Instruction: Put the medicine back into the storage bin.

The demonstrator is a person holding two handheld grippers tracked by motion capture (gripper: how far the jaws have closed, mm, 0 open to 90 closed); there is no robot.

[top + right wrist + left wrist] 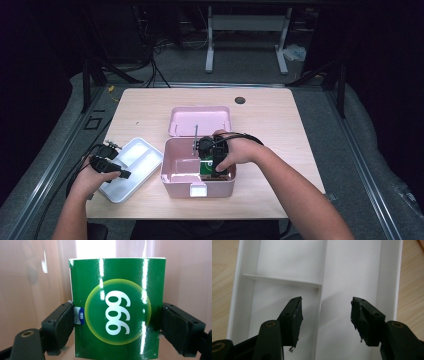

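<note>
Reaching down into the open pink plastic box (pixel 176 176), your right gripper (pixel 216 161) straddles a glossy green carton printed with 999 (pixel 116 315). In the right gripper view, the left jaw presses against the carton's edge while the right jaw sits at the other edge; whether it has fully clamped, you cannot tell for sure, but it looks like a grasp on the carton. The carton stands in the right part of the box (pixel 212 169), against the wall. Your left gripper (pixel 325 315) hangs released, jaws spread wide, above the white divided plastic tray (pixel 287 265), which lies on the wooden bench (pixel 280 125) just left of the box (pixel 131 167). The tray's compartments look bare, and the pink lid (pixel 200 120) lies behind the box. Judging by this, the work is at an early stage: the carton is gripped but not lifted out, and moving it, probably to the tray, is left.
</note>
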